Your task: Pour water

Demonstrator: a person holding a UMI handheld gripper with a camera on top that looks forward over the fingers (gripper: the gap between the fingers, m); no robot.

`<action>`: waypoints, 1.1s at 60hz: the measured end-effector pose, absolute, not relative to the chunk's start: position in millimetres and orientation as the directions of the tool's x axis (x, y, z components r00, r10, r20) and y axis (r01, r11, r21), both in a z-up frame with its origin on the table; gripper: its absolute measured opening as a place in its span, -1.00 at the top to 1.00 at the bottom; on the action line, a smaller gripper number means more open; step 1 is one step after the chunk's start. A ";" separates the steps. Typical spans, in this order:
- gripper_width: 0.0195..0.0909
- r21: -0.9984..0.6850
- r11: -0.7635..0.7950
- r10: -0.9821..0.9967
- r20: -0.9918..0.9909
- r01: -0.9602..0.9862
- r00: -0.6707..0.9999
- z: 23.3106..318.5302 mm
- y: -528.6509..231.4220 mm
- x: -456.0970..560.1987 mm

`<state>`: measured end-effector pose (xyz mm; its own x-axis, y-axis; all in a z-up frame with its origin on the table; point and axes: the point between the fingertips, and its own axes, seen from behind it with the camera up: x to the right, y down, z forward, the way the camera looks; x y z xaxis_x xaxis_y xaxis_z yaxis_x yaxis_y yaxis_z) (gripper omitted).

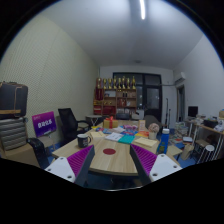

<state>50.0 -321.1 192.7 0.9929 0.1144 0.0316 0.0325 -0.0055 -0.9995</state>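
Gripper [112, 163] spread wide, holding nothing. Pour not started, by the look of it. Can't pick out a water vessel; cluttered table [112, 158] lies ahead of the fingers.

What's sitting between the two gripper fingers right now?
In the gripper view, the gripper is open, and a flat wooden board on the table lies between the fingers. They hold nothing.

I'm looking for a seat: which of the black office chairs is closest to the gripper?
The low black chair just beside the open gripper's left finger; the other, high-backed chair stands farther off, by the purple screen.
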 end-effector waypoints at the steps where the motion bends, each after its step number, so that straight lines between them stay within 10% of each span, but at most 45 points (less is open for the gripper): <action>1: -0.68 -0.999 -0.002 0.106 0.033 0.033 0.994 195.1 -321.6 22.5; 66: -0.64 -0.998 -0.031 -0.236 -0.054 -0.063 0.970 86.3 -44.0 307.0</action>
